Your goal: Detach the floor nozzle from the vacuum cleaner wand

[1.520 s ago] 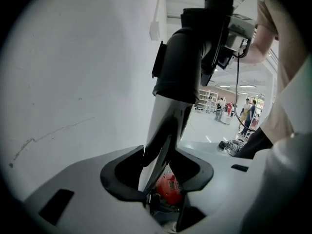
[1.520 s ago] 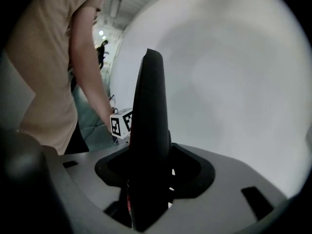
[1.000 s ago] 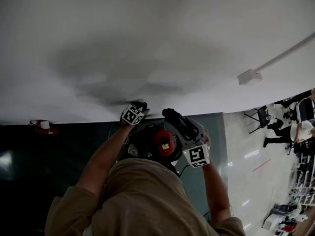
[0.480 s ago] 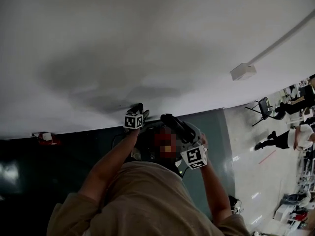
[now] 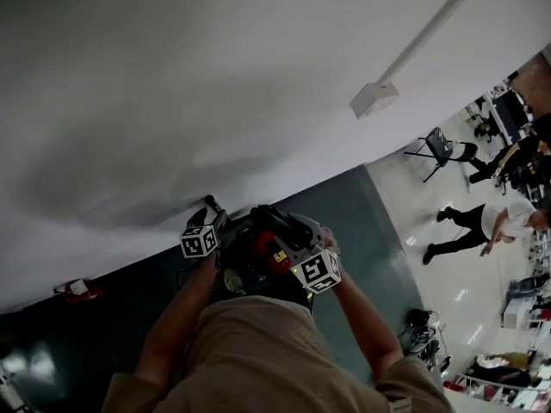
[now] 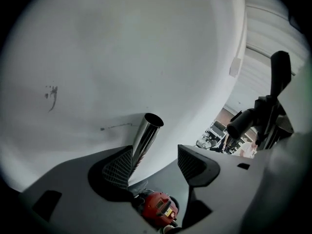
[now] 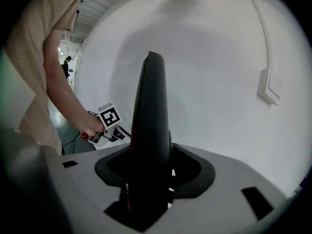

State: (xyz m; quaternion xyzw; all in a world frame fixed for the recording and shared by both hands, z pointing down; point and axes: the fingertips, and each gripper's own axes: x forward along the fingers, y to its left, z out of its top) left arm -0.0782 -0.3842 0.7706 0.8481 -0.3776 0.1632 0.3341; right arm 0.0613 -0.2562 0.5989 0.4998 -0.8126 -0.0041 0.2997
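2 bits, seemingly apart already. Clamping black floor nozzle point(image 7: 150, 106) in right gripper point(image 7: 151, 173); just spread left gripper's point(image 6: 156, 165) jaws wide around chrome wand point(image 6: 145, 138), close by 1 pad. Keep that clamp, lift left clear without bumping it.

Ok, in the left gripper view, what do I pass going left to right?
Wall smudge → left pad → wand → right pad → wall box → black part at far right. The red vacuum body sits under the wand, so it is left out.
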